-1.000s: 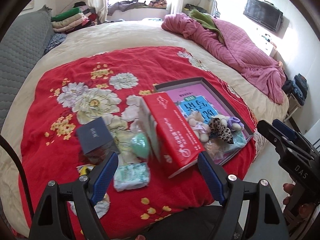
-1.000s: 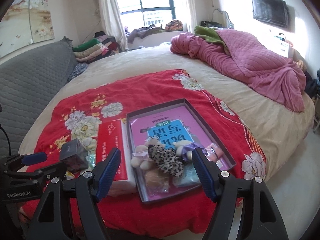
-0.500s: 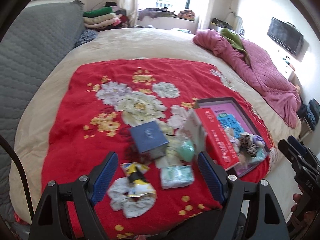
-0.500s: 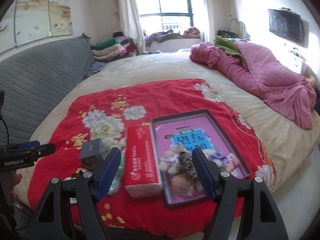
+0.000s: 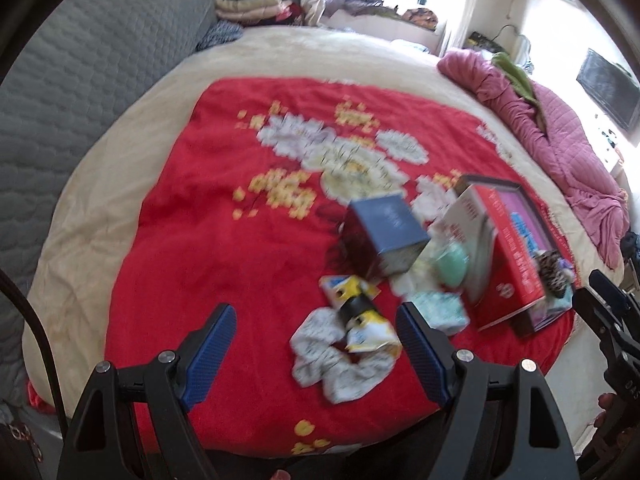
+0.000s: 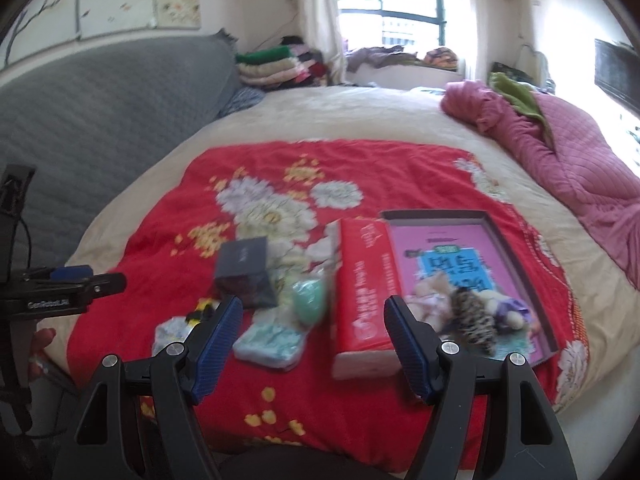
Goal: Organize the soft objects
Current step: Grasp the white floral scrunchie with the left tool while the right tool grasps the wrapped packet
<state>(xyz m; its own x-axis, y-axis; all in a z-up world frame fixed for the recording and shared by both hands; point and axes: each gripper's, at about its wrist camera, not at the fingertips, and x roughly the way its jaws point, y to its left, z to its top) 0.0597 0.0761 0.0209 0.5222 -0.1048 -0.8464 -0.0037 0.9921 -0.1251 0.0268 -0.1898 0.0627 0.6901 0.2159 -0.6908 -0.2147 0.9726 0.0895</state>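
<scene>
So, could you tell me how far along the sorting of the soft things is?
Partly done: a few plush toys already lie in the tray. Nothing is in hand; the left gripper and right gripper are both open and empty. The scrunchie, green sponge and tissue pack remain on the red blanket.

Red floral blanket (image 5: 208, 248) on bed (image 5: 320, 56)

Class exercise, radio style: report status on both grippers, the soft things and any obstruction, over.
Left gripper and right gripper open, empty. Plush toys in tray; white scrunchie and tissue pack loose on red blanket. Red box beside tray.
</scene>
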